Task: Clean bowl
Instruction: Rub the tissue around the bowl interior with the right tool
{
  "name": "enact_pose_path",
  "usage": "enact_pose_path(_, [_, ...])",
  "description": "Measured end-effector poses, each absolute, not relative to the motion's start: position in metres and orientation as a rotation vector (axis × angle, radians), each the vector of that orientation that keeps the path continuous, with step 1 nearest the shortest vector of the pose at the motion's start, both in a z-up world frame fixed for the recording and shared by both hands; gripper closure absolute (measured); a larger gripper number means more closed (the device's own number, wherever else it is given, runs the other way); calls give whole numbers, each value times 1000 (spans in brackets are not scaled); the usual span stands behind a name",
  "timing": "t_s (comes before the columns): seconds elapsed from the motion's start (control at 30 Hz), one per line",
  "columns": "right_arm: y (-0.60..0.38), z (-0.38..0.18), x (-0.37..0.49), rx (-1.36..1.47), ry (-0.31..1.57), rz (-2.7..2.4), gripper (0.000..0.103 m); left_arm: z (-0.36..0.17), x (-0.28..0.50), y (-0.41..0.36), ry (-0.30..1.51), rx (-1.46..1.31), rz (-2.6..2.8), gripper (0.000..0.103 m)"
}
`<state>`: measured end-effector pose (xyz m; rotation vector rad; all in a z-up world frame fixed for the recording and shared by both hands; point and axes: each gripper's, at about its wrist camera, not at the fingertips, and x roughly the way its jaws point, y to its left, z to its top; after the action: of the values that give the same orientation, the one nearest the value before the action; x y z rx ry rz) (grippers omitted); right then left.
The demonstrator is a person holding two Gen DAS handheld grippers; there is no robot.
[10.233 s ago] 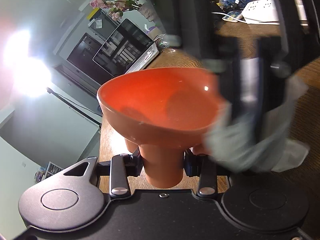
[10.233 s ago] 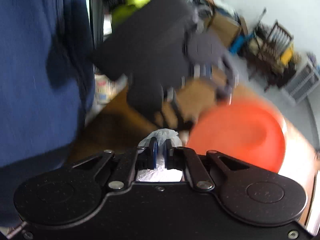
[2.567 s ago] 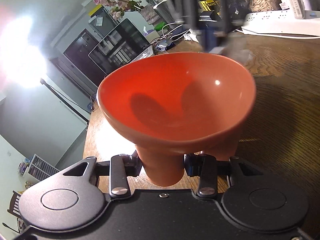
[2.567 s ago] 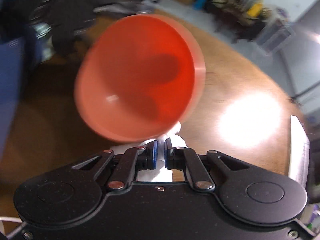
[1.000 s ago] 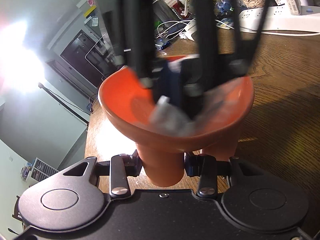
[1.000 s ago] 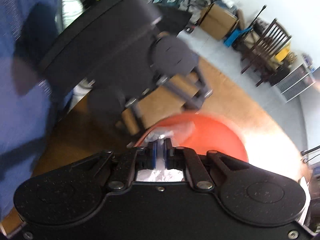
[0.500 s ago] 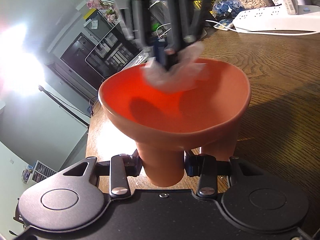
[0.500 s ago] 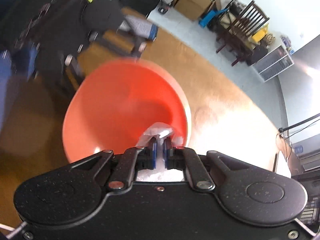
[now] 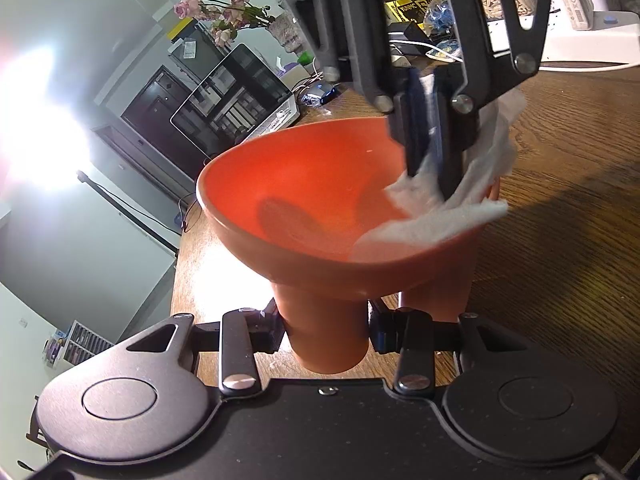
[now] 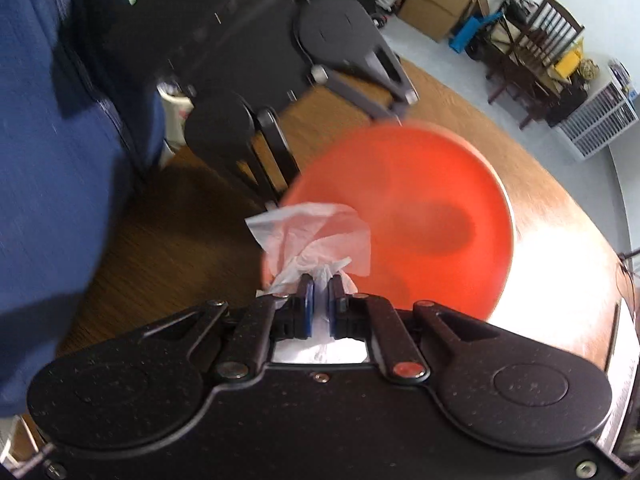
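So the left tongs (image 9: 326,330) are clamping one of the stubby legs under the orange bowl (image 9: 320,200), holding it up over the wooden bench (image 9: 568,208) with the opening tipped toward the right-hand side. In the left wrist view the bowl is filling the middle of the frame, and a second leg is poking down at about 4 o'clock from the gripped one. The right tongs (image 9: 430,152) are coming in from 1 o'clock, pinched tight on a crumpled white tissue (image 9: 460,204), and the tissue is pressing against the inner wall by the rim at the bowl's 3 o'clock, with a corner flopping out over the edge. From the right wrist view the right tongs (image 10: 321,300) are sitting at the bottom centre with the tissue (image 10: 316,236) bunching out between them, spreading onto the bowl (image 10: 420,216) at its 8 o'clock edge; the bowl is looking pretty blurry there. The left tongs' body is showing dark up at 11 o'clock, next to a blue sleeve (image 10: 52,128). Back on the bench, a laptop (image 9: 236,92) is sitting at 11 o'clock, with pink flowers (image 9: 216,16) behind it and a white power strip (image 9: 580,44) at 2 o'clock.
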<state>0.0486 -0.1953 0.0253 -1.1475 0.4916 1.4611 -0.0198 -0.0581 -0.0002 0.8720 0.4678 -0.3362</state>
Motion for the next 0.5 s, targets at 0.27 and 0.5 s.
enact_pose_path(0.27, [-184, 59, 52, -1104, 337, 1403, 95, -1, -19, -65, 469, 876, -330, 63])
enact_pose_path(0.5, [-195, 56, 80, -1136, 395, 1299, 96, -4, -21, -64, 475, 857, -320, 63])
